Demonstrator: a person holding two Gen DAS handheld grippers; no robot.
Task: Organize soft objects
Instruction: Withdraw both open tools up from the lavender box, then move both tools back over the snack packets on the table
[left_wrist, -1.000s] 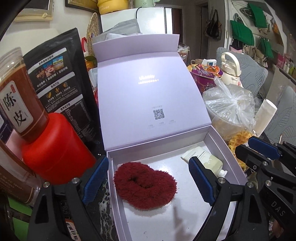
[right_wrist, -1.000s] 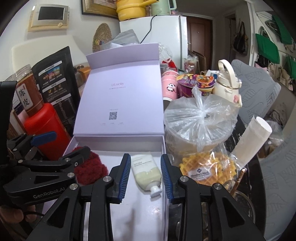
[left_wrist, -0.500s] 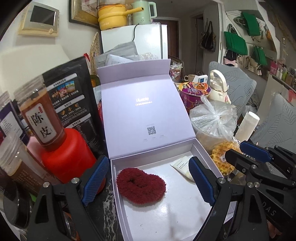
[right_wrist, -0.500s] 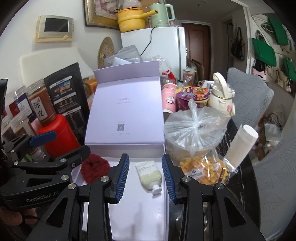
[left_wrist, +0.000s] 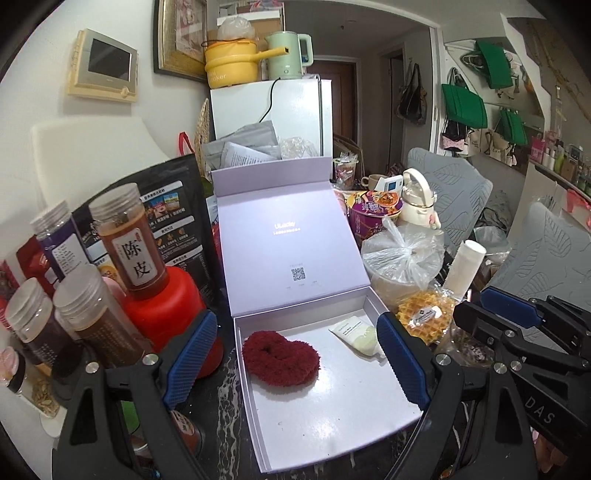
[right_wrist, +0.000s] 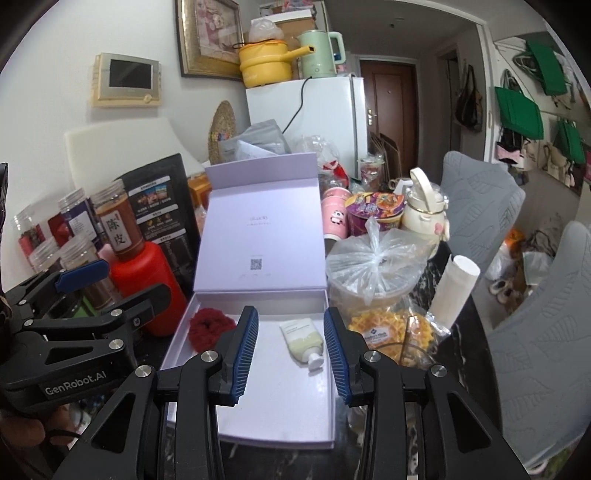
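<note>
At the far left of the cluttered worktop (left_wrist: 229, 384) stand several clear jars with ribbed lids (left_wrist: 77, 295), and just right of them an amber jar with a Chinese label (left_wrist: 129, 243) sits on top of a red container (left_wrist: 166, 306). Behind these leans a black printed pouch (left_wrist: 173, 218).

The left tool (left_wrist: 295, 363) hangs above the near end of the lilac box (left_wrist: 332, 424), its blue-padded fingers (left_wrist: 188, 354) spread wide apart and gripping nothing; one pad is over the box's left wall, the other over its right side. The box lid (left_wrist: 288, 236) stands open, tilted back against the clutter behind.

Inside the box, towards the rear left, lies the dark red fluffy scrunchie (left_wrist: 280, 356), flat on the white floor. Well apart from it, in the rear right corner, lies a small pale cream tube (left_wrist: 356, 334), its white cap (right_wrist: 314, 363) pointing towards the near side.

The right tool (right_wrist: 290, 349) hovers over the box's right half, its fingers (right_wrist: 243, 347) parted with the tube showing in the gap between them, and nothing is clamped.

Right of the box sits a knotted clear plastic bag (right_wrist: 373, 258) over a tub, with a packet of waffles (right_wrist: 388, 328) in front of it and a white paper roll (right_wrist: 456, 288) leaning beside. Behind them are a purple noodle cup (right_wrist: 373, 214) and a cream flask (right_wrist: 423, 206).
</note>
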